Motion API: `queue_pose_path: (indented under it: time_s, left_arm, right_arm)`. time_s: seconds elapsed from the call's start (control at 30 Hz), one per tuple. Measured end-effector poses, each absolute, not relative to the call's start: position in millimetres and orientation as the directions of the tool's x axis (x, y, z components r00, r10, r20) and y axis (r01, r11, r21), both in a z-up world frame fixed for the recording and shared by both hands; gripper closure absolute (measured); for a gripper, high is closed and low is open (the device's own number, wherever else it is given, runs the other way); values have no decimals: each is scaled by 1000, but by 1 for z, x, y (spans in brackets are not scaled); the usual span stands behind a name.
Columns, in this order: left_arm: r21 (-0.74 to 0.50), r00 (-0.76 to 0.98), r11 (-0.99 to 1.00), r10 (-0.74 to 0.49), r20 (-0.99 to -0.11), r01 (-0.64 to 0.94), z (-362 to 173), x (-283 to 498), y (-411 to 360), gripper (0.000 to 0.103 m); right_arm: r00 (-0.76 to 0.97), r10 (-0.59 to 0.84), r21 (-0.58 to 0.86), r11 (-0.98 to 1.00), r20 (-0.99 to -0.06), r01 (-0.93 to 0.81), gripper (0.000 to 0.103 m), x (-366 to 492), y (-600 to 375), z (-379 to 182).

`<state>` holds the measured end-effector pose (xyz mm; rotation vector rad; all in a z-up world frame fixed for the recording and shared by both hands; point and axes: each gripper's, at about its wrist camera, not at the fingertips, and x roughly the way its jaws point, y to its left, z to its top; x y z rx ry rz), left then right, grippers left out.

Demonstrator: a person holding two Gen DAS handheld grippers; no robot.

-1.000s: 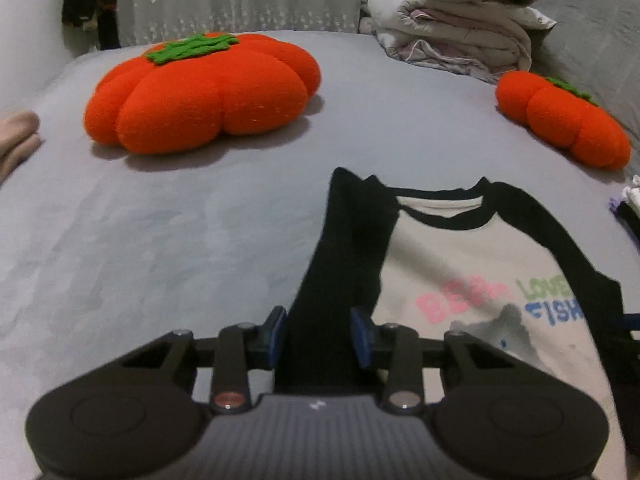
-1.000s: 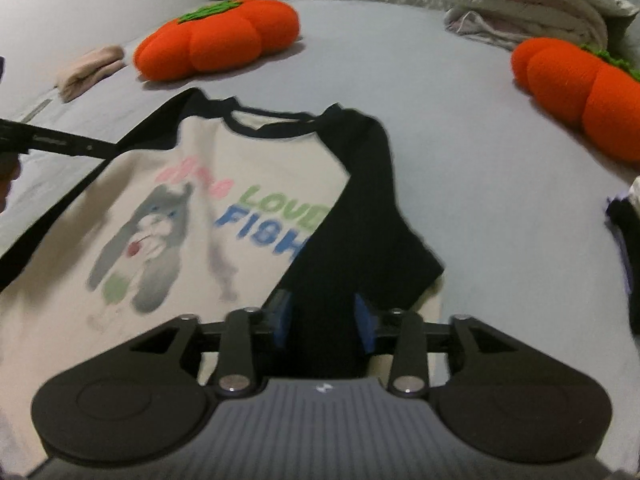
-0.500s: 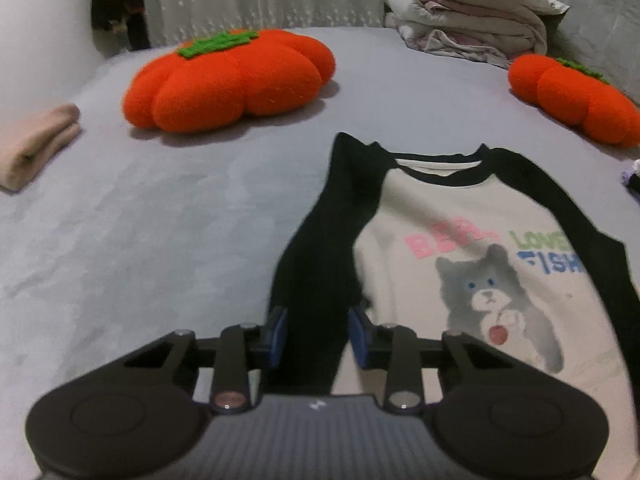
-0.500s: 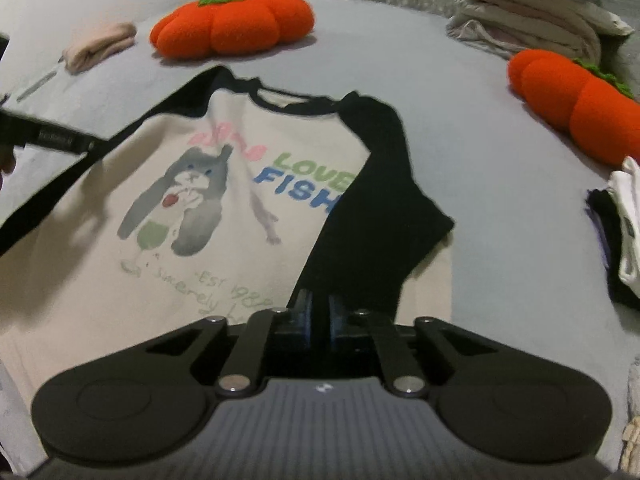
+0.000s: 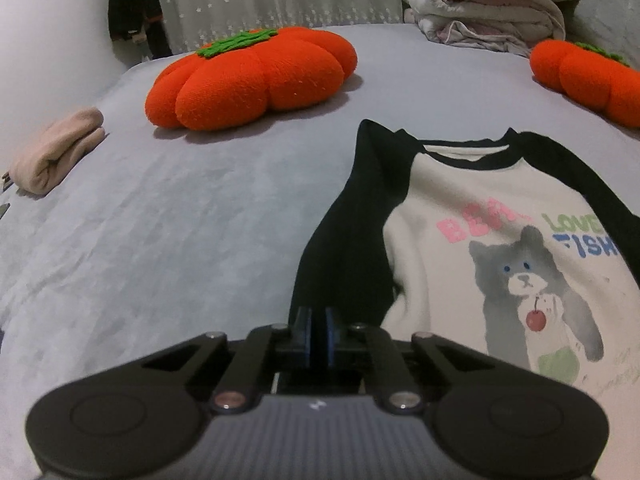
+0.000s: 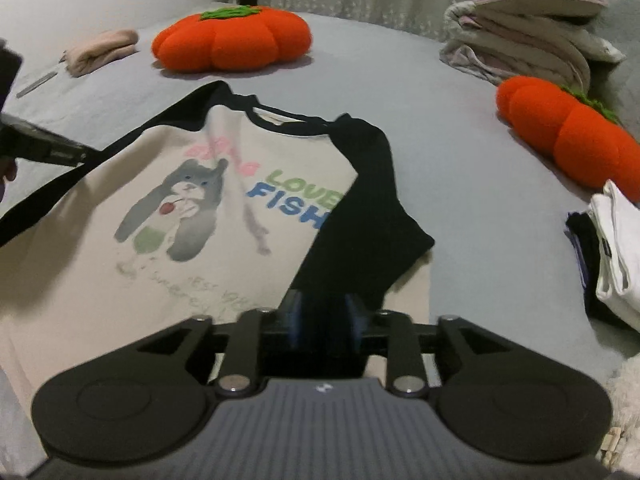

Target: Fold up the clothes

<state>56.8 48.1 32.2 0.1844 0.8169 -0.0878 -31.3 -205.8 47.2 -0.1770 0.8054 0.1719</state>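
Observation:
A cream T-shirt (image 5: pixel 500 208) with black sleeves and a cat print lies face up on the grey bed (image 5: pixel 160 240). My left gripper (image 5: pixel 318 336) sits at the lower end of the shirt's left black sleeve (image 5: pixel 352 240). Its jaws are closing, nearly together, and pinch the black cloth. In the right wrist view that gripper's finger (image 6: pixel 48 148) shows at the left edge against the same sleeve. My right gripper (image 6: pixel 324 316) is over the folded-in right black sleeve (image 6: pixel 360 220). Its jaws are opening, with black cloth between the parted pads.
Two orange pumpkin cushions (image 5: pixel 248 76) (image 6: pixel 568 136) lie beyond the shirt. A rolled beige cloth (image 5: pixel 56 148) sits far left and a pile of quilts (image 6: pixel 532 40) at the back right. Folded white and dark clothes (image 6: pixel 612 248) lie at the right.
The left jaws have closed onto the left sleeve. The right jaws shut on the right sleeve half a second ago and have parted again. Both views show more of the shirt.

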Motion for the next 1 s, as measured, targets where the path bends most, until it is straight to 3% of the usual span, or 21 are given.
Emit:
queue_pose_path:
  time_s: [0.13, 0.3, 0.33, 0.4, 0.47, 0.9, 1.0]
  left_arm:
    - [139, 682, 978, -6, -732, 157, 31, 56, 47, 87]
    - [109, 674, 982, -23, -739, 153, 32, 53, 50, 85]
    - [109, 673, 981, -26, -739, 158, 31, 52, 50, 85]
    - [114, 669, 979, -30, -742, 169, 29, 50, 48, 88]
    - [121, 668, 977, -28, -744, 175, 27, 51, 48, 96]
    - [17, 647, 989, -81, -758, 144, 31, 60, 73, 97]
    - [15, 646, 989, -82, -759, 144, 33, 59, 75, 88]
  right_arm:
    - [664, 103, -53, 976, -740, -210, 70, -40, -203, 47]
    - [674, 77, -91, 973, -735, -210, 70, -52, -195, 36]
    - [673, 75, -93, 973, -736, -211, 72, -51, -195, 34]
    - [667, 73, -90, 974, -741, -207, 91, -48, -197, 32]
    - [666, 73, -86, 975, -743, -203, 97, -46, -200, 31]
    - [700, 55, -24, 994, -712, -102, 97, -44, -251, 51]
    - [696, 107, 46, 993, -710, -106, 97, -44, -257, 55]
